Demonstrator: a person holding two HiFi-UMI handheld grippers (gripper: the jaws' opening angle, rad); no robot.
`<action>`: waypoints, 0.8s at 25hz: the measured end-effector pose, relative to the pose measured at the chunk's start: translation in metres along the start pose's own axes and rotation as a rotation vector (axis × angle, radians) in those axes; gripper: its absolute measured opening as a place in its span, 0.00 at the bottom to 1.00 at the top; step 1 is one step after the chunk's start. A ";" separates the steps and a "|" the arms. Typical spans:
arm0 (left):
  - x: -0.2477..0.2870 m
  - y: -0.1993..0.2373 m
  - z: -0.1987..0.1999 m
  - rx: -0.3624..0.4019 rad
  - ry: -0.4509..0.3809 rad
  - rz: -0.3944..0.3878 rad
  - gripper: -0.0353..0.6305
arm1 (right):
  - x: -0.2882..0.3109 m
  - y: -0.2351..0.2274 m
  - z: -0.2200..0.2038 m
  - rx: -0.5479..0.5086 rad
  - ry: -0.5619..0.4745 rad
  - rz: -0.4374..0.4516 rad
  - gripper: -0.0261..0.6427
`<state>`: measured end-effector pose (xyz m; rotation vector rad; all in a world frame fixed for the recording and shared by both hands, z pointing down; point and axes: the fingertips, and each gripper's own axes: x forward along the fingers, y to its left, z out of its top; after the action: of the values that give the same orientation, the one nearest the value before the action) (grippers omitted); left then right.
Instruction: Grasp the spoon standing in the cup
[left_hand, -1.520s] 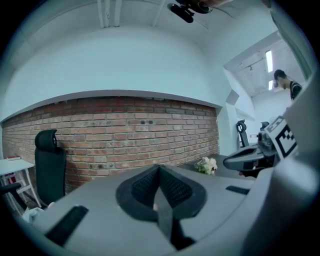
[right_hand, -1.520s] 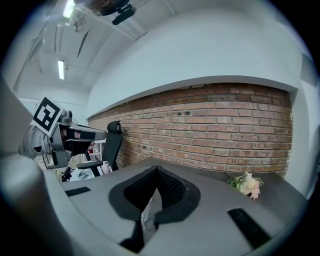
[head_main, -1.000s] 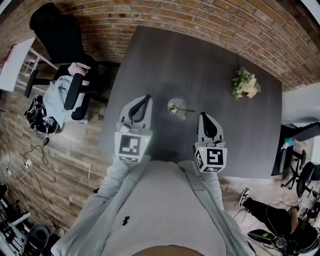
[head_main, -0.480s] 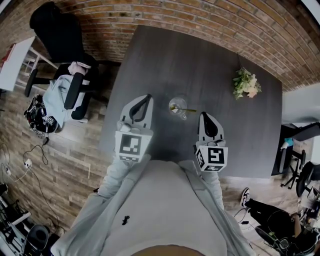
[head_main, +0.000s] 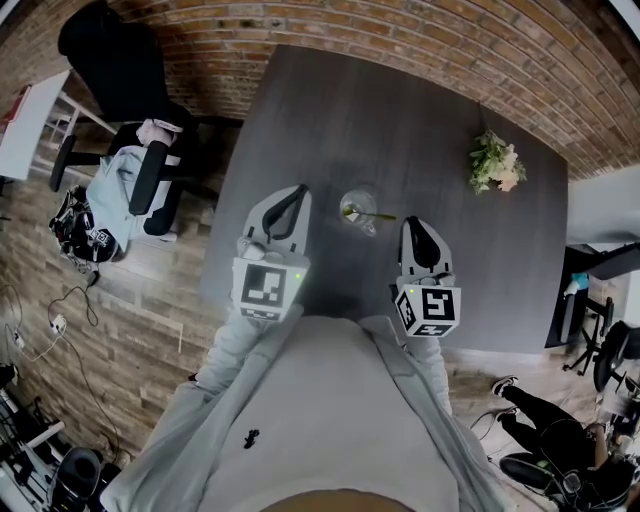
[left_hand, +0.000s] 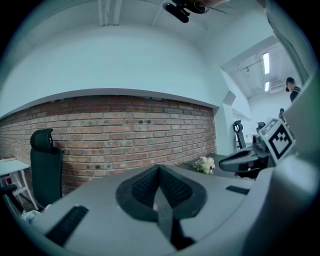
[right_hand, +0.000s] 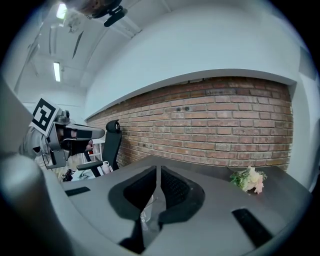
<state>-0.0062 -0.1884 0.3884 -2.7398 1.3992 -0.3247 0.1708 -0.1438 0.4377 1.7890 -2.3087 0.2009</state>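
A clear glass cup (head_main: 357, 210) stands on the dark grey table (head_main: 400, 110), with a spoon (head_main: 375, 217) in it whose handle leans out to the right. My left gripper (head_main: 298, 190) hovers just left of the cup, jaws closed together and empty (left_hand: 159, 170). My right gripper (head_main: 412, 222) sits to the cup's right and slightly nearer me, shut with nothing between its pads (right_hand: 158, 172). In the right gripper view the cup (right_hand: 145, 212) shows low through the slit under the jaws, apart from them.
A small bunch of flowers (head_main: 495, 165) lies at the table's far right. A black office chair (head_main: 130, 90) with clothes on it stands left of the table, below the brick wall (head_main: 420, 40). Cables and bags litter the floor at the left.
Neither gripper, the cup nor the spoon has visibly moved; only the head view has shifted slightly.
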 end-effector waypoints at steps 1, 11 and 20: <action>0.000 0.000 0.000 0.000 0.001 0.000 0.08 | 0.001 0.001 -0.001 0.002 0.004 0.007 0.07; 0.006 0.001 -0.005 -0.010 0.012 -0.007 0.08 | 0.018 0.011 -0.018 0.028 0.068 0.086 0.28; 0.013 -0.002 -0.012 -0.019 0.025 -0.010 0.08 | 0.030 0.010 -0.042 0.055 0.128 0.114 0.30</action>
<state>0.0004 -0.1968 0.4021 -2.7683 1.4021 -0.3485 0.1579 -0.1597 0.4863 1.6198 -2.3364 0.3894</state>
